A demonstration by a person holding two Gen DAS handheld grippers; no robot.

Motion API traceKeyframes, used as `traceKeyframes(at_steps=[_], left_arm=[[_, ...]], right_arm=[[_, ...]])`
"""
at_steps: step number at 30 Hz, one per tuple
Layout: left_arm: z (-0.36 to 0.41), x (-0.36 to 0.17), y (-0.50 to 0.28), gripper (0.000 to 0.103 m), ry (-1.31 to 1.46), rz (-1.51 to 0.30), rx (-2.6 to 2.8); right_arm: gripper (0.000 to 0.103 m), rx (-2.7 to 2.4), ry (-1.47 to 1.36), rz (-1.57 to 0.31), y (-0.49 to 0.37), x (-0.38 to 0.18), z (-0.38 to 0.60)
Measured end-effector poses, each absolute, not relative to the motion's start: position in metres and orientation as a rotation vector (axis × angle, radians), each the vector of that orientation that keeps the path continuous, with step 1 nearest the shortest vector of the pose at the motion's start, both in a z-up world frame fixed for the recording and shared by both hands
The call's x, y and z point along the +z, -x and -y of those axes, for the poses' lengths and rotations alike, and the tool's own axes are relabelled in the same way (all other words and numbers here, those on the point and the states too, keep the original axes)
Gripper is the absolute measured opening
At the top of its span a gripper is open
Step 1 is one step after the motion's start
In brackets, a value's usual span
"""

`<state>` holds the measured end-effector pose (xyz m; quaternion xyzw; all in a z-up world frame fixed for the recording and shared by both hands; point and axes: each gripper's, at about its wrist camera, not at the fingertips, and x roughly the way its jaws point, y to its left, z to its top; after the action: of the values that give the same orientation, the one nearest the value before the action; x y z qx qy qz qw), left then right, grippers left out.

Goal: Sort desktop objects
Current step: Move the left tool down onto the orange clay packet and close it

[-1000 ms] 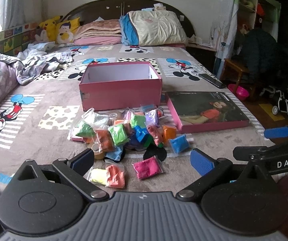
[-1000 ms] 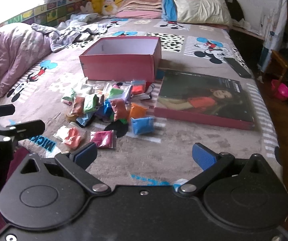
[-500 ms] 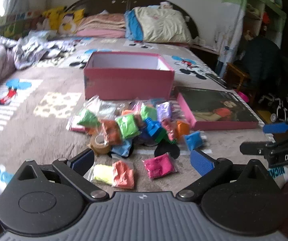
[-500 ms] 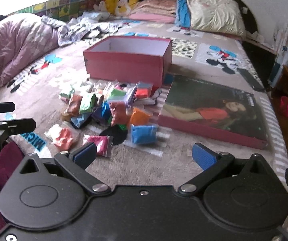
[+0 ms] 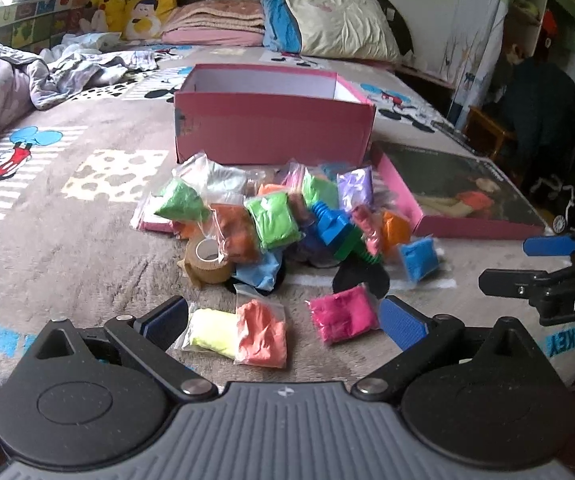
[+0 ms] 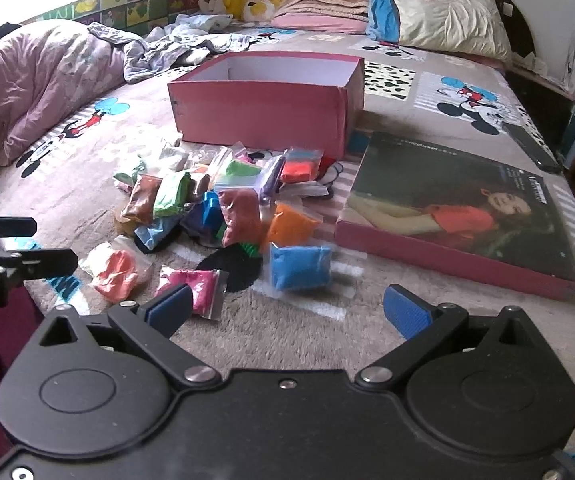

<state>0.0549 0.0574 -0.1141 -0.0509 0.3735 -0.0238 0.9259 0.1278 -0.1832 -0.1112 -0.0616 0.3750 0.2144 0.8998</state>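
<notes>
A pile of small clay bags (image 5: 275, 220) in several colours lies on the bed in front of an open pink box (image 5: 271, 128); the box also shows in the right wrist view (image 6: 263, 110). A yellow and salmon bag (image 5: 243, 334) and a magenta bag (image 5: 343, 318) lie nearest, between the fingers of my open, empty left gripper (image 5: 283, 320). My right gripper (image 6: 287, 314) is open and empty, just short of a blue bag (image 6: 299, 266) and the magenta bag (image 6: 193, 290). A brown tape roll (image 5: 207, 258) and a blue-green toy bolt (image 5: 337, 236) sit in the pile.
The box lid (image 6: 459, 216) with a picture lies right of the pile. A crumpled quilt (image 6: 35, 84) fills the bed's left side. Pillows (image 5: 339, 24) and plush toys (image 5: 135, 10) are at the headboard. A remote (image 6: 531, 150) lies by the right edge.
Both grippers have moved forward and lower toward the pile. The bags and box now look larger and nearer. Both stay open.
</notes>
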Motion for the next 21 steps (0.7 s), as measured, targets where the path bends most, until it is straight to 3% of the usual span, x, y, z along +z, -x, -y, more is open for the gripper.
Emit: traceKeyframes(at_steps=[11, 13, 17, 21], left_arm=[[-0.042, -0.141, -0.071, 0.101, -0.015, -0.797, -0.025], [-0.038, -0.147, -0.074, 0.094, -0.049, -0.810, -0.014], [-0.035, -0.157, -0.079, 0.092, -0.070, -0.830, -0.005], [-0.034, -0.166, -0.084, 0.075, -0.105, -0.848, 0.014]], right_arm=[[0.101, 0.457, 0.158, -0.784, -0.148, -0.135, 0.178], [0.101, 0.459, 0.151, -0.787, -0.154, -0.139, 0.178], [0.101, 0.456, 0.170, -0.790, -0.163, -0.148, 0.175], [0.101, 0.464, 0.178, -0.797, -0.169, -0.157, 0.173]])
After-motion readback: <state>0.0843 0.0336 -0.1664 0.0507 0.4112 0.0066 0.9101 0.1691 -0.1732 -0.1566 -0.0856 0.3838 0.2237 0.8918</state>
